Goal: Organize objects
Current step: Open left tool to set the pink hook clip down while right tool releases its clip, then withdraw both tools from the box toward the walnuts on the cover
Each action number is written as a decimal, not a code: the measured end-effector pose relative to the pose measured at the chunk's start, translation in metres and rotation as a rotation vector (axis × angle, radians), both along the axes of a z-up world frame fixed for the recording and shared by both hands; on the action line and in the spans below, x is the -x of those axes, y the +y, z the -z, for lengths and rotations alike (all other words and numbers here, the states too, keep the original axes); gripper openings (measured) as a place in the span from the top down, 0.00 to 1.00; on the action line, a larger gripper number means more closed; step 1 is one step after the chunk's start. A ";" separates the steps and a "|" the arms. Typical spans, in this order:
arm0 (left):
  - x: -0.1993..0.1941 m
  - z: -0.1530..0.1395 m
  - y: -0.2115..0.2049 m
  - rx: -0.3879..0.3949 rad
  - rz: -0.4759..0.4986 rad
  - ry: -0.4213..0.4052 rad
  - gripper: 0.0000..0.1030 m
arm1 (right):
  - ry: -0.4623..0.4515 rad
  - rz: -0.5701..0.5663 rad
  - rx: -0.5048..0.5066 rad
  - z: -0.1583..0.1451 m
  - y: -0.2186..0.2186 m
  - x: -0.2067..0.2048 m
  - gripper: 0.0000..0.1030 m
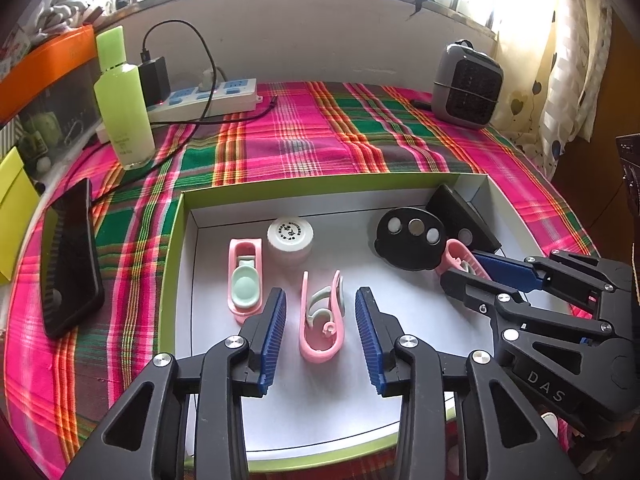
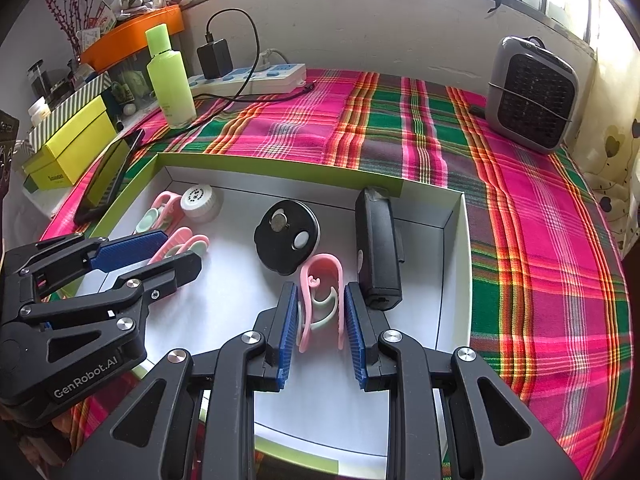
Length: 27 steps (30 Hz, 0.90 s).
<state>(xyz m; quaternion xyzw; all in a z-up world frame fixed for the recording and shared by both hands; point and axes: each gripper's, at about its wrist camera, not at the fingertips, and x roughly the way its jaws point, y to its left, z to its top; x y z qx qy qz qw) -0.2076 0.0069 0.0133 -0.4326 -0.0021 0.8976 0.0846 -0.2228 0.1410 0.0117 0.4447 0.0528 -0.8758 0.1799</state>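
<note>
Left wrist view is showing the left gripper (image 1: 320, 334) with its jaws spread wide, straddling a pink clip (image 1: 321, 317) that is lying on the white floor of the shallow box (image 1: 178, 248); neither blue pad is touching it, and the clip is sitting roughly midway between them. At 10 o'clock from that clip another pink clip (image 1: 245, 276) is lying flat, with a small white jar (image 1: 290, 239) just beside it at 12 o'clock. Toward 2 o'clock a round black disc (image 1: 410, 238) is resting near a black case (image 1: 460, 214) leaning in the box's far corner.

Right wrist view is showing the right gripper (image 2: 320, 330) with its jaws narrowed around a third pink clip (image 2: 322, 300); the left pad is touching the clip's left arm, the right pad is lying right against the other arm, though whether it is actually pinching I cannot tell. That clip is lying just below the disc, with the black case close at 1 o'clock.

On the plaid-covered worktop (image 2: 400, 136) beyond the box, a green bottle (image 2: 170, 80) is standing at 11 o'clock beside a power strip (image 2: 256, 78), a phone (image 1: 72, 264) is lying at 9 o'clock, and a small grey heater (image 2: 534, 96) is sitting at 2 o'clock.
</note>
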 end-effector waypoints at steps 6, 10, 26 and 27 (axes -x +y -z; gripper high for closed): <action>-0.007 -0.007 0.000 0.002 -0.003 0.015 0.62 | 0.012 0.004 0.019 -0.006 0.003 -0.006 0.73; -0.013 -0.012 -0.003 0.001 -0.013 0.024 0.62 | 0.018 0.006 0.025 -0.010 0.005 -0.012 0.72; -0.050 -0.027 -0.011 -0.019 -0.028 0.064 0.61 | 0.064 0.031 0.072 -0.028 0.018 -0.047 0.72; -0.052 -0.028 -0.011 -0.023 -0.027 0.065 0.61 | 0.066 0.034 0.076 -0.029 0.019 -0.049 0.72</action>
